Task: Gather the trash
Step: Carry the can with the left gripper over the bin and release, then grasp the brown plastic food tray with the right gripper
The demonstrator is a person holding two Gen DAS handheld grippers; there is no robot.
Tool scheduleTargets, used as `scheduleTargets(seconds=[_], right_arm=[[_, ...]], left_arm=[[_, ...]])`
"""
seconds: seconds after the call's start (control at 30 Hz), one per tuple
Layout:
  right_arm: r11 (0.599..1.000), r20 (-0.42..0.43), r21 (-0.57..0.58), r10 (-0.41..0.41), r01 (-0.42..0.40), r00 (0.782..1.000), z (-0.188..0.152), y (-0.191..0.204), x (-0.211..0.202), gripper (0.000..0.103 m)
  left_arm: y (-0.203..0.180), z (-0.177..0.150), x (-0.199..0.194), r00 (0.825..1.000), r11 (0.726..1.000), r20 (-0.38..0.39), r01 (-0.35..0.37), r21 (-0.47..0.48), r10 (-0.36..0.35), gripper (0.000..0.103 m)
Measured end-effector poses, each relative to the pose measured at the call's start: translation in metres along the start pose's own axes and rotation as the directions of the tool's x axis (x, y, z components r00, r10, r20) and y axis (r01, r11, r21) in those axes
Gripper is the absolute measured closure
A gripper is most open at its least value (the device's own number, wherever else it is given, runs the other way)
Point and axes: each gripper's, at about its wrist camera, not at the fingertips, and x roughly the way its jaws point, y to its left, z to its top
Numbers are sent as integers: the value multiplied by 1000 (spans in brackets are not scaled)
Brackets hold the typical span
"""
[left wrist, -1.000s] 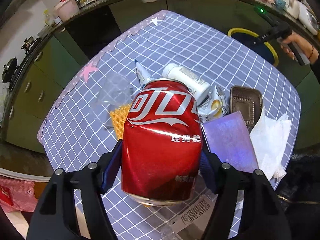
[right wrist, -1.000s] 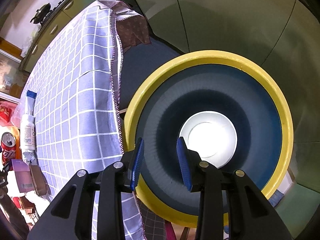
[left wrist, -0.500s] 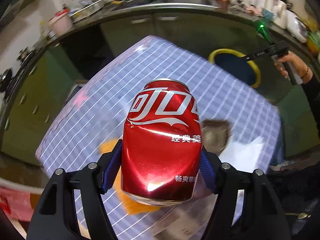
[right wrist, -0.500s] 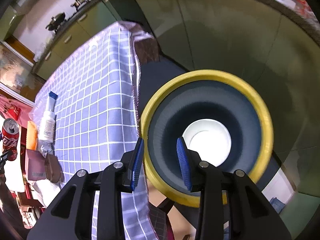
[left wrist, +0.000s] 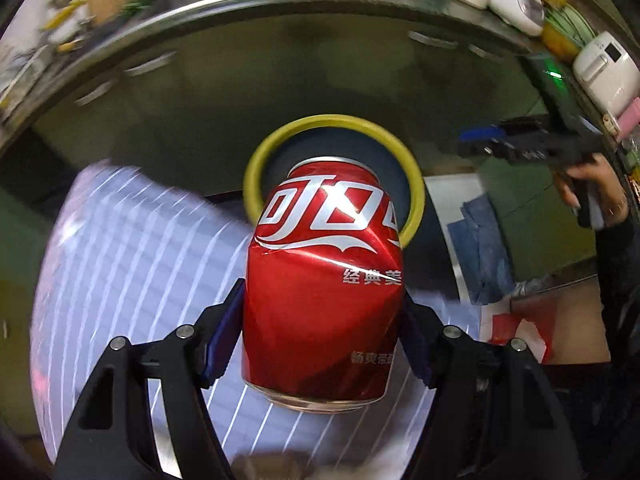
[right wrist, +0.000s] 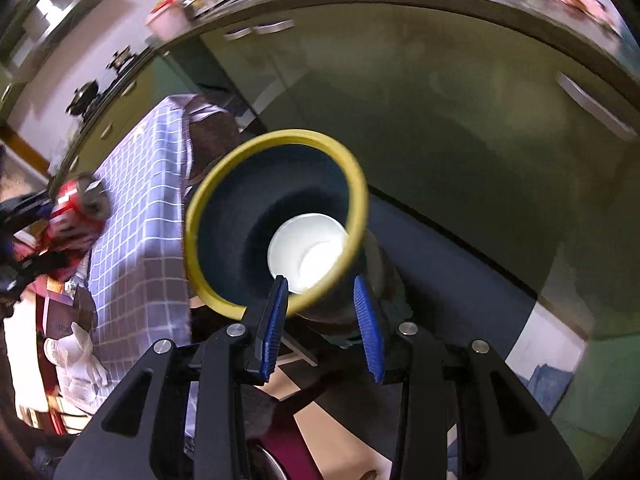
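Observation:
A dented red cola can [left wrist: 324, 280] stands upright between the blue pads of my left gripper [left wrist: 322, 320], which is shut on its sides. It hangs over the far edge of the checked tablecloth [left wrist: 140, 260], in line with the dark bin with a yellow rim [left wrist: 256, 184] on the floor beyond. In the right wrist view the bin's rim [right wrist: 192, 216] sits just ahead of my right gripper [right wrist: 320, 284], whose jaws stand open with nothing between them. A white paper cup [right wrist: 304, 248] lies at the bin's bottom. The can [right wrist: 76, 208] shows at the left there.
Green cabinets under a cluttered counter [left wrist: 280, 80] curve behind the bin. A hand [left wrist: 592, 188] holds the right gripper at the right. A blue cloth [left wrist: 484, 248] lies on the floor. White tissue [right wrist: 80, 360] and a box [right wrist: 56, 320] remain on the table.
My left gripper has swept across the table toward the bin with the can still in it. The right gripper has drawn back and up from over the bin, which now appears smaller and tilted.

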Motion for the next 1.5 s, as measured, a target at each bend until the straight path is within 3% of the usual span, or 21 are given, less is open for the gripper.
scheduleTargets(seconds=[0.17, 0.37, 0.5, 0.67, 0.77, 0.9, 1.0, 1.13, 1.2, 1.37, 1.5], right_arm=[[998, 0, 58, 6, -6, 1000, -21, -35, -5, 67], [995, -17, 102, 6, -4, 1000, -40, -65, -2, 63], [995, -18, 102, 5, -3, 1000, -42, -68, -2, 60], [999, -6, 54, 9, -8, 1000, -38, -43, -6, 60], [1000, -9, 0, 28, -28, 1000, -35, -17, -5, 60], [983, -28, -154, 94, -97, 995, -31, 45, 2, 60], [943, -70, -292, 148, -162, 987, -29, 107, 14, 58], [859, -140, -444, 214, -255, 967, -33, 193, 33, 58], [816, -173, -499, 235, -291, 956, -34, 233, 45, 58], [730, -245, -592, 242, -342, 939, -38, 319, 79, 70], [697, -278, -632, 205, -339, 938, -44, 360, 105, 76]], left_arm=[[-19, 53, 75, 997, 999, -77, 17, 42, -14, 37], [-20, 75, 124, 992, 1000, -124, 2, 23, 0, 36], [-14, 80, 125, 993, 1000, -116, -6, -2, 6, 25], [-11, 73, 90, 999, 1000, -49, 2, -28, -3, 24], [-5, 52, 40, 999, 998, 33, 14, -59, -12, 24], [7, 4, -36, 987, 991, 158, 4, -131, 16, 18], [21, -42, -88, 973, 976, 216, -41, -213, 87, 17], [44, -105, -134, 955, 945, 247, -80, -316, 164, 16], [47, -135, -144, 949, 930, 245, -102, -352, 197, 16], [47, -204, -162, 943, 890, 236, -112, -443, 236, 16], [50, -249, -172, 936, 861, 236, -114, -495, 259, 16]])
